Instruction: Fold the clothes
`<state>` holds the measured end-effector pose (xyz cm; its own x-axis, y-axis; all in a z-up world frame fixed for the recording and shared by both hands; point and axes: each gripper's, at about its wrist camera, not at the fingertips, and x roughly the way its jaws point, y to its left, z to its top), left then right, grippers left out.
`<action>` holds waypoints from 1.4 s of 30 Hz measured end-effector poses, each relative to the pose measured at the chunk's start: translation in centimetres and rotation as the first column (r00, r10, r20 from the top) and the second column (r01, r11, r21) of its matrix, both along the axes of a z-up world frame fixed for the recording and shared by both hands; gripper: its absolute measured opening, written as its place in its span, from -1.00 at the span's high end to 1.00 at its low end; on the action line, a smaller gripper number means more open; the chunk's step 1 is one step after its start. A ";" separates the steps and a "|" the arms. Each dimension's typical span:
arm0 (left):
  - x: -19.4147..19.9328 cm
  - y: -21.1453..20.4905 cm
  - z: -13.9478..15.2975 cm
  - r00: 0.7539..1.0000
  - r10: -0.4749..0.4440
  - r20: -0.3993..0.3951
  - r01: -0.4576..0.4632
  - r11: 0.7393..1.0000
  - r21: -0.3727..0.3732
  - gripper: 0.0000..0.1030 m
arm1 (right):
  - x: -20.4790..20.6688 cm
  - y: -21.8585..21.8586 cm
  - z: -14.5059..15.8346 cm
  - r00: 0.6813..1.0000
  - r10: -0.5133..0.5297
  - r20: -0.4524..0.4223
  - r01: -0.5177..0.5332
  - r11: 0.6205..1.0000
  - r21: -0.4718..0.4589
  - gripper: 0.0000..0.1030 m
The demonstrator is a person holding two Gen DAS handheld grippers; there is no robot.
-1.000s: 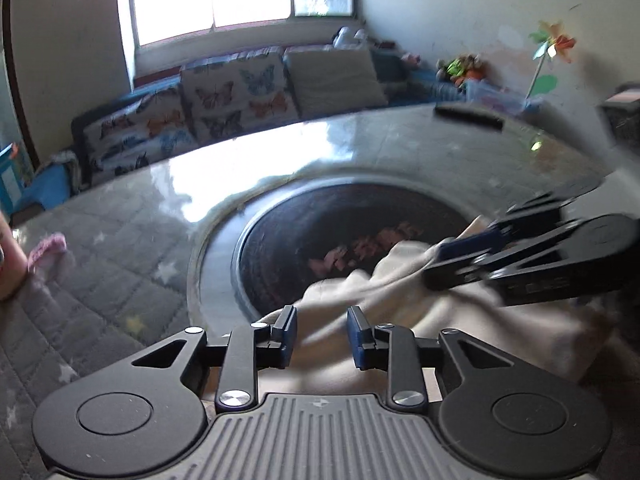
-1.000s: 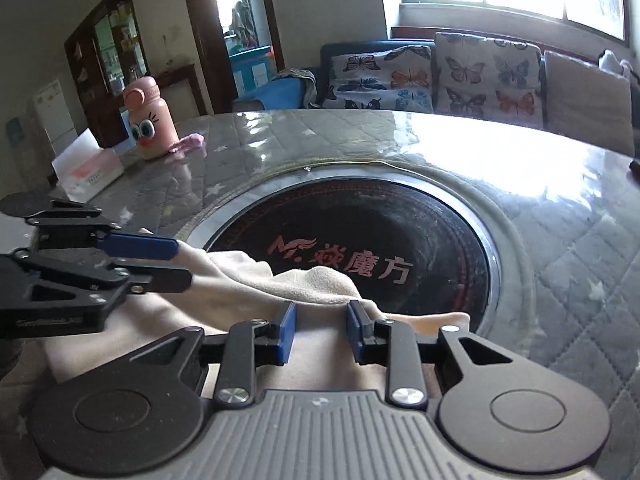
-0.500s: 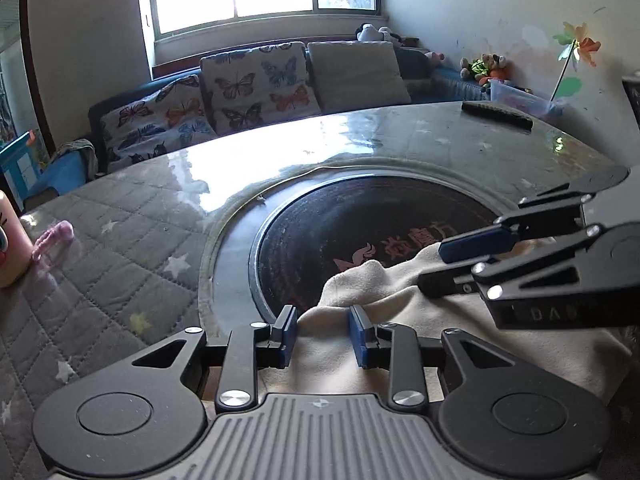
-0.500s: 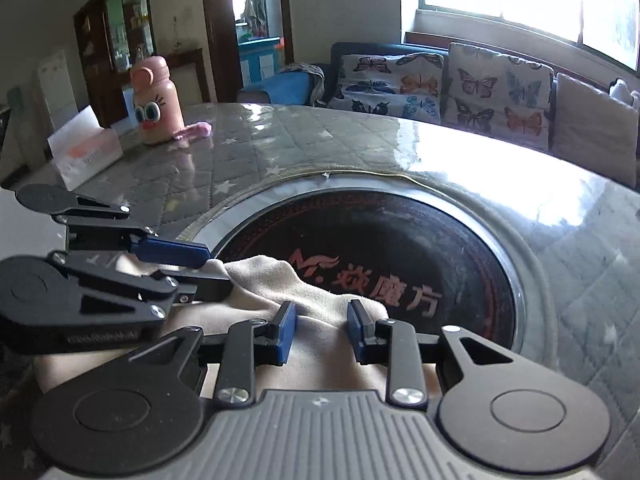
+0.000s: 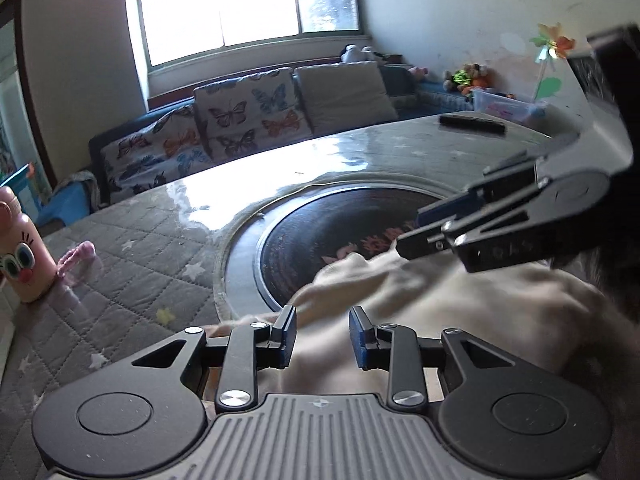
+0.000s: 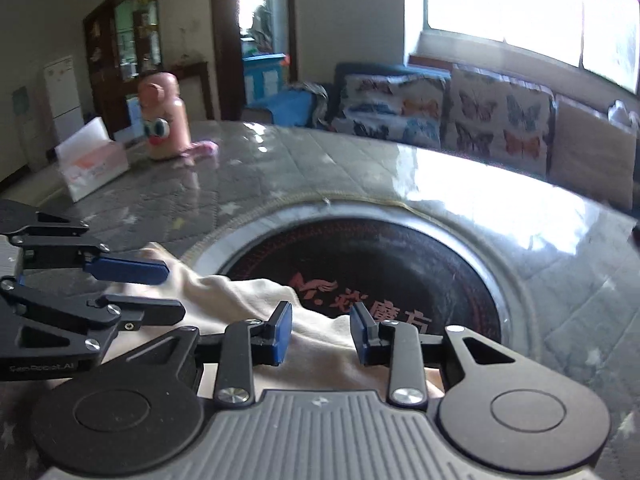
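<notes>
garment: cream cloth (image 5: 440, 300) bunched at the near edge of the table (image 5: 152, 240), its far edge lapping onto the dark round inset (image 5: 320, 232).
left gripper (image 5: 322, 338): jaws apart, cloth lying between and under them, not pinched.
right gripper (image 6: 322, 334): jaws apart over the same cloth, no grip seen.
spacing: grippers just beside each other.
surroundings: pink bottle (image 6: 166, 120), tissue box (image 6: 90, 160), butterfly cushions (image 5: 248, 116).

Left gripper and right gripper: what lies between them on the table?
Only the cream garment spans the stretch between the left gripper and the right gripper, draped over the dark round inset; the right wrist view shows this best.
</notes>
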<state>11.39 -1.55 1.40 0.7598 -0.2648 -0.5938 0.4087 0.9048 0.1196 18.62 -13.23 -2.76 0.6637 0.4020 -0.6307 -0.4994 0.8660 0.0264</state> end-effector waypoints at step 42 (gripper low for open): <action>2.2 3.9 -1.3 0.988 0.131 -0.079 -0.137 0.988 -0.078 0.45 | -3.3 -6.5 -1.8 0.993 -0.095 -0.072 0.100 0.992 0.077 0.24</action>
